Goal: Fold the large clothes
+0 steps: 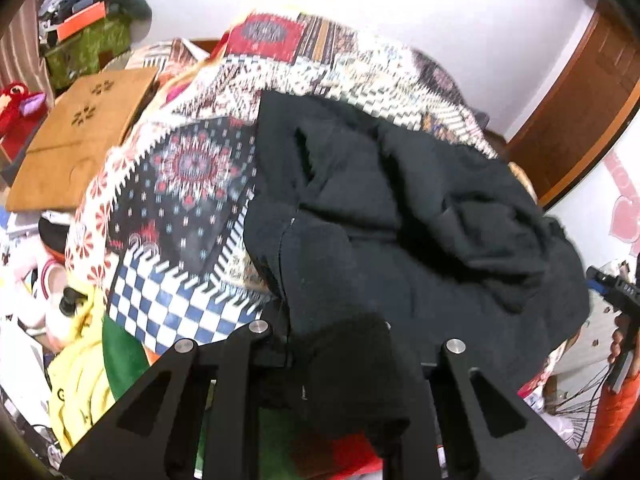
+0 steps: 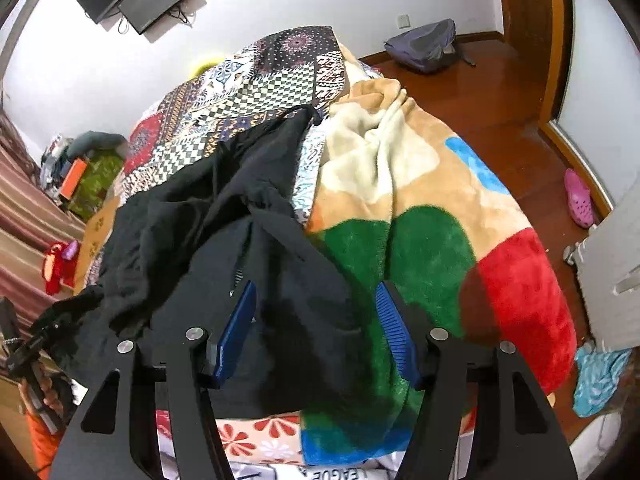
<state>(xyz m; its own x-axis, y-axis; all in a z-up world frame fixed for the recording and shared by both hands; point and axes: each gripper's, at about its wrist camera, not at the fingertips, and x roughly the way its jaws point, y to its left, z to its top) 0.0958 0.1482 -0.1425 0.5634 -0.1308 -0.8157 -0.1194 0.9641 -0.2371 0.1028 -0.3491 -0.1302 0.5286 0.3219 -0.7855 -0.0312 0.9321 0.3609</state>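
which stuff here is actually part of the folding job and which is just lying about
Part of the job:
- black garment, spread on the bed
- left tool, shut on a bunch of the black fabric
- right tool, open just above the garment

Lying about:
- patchwork bedspread
- fleece blanket
- grey backpack
- pink clog
- cardboard box
- red plush toy

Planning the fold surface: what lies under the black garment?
The black garment lies on the patchwork bedspread, its edge over the fleece blanket. Anything else beneath is covered.
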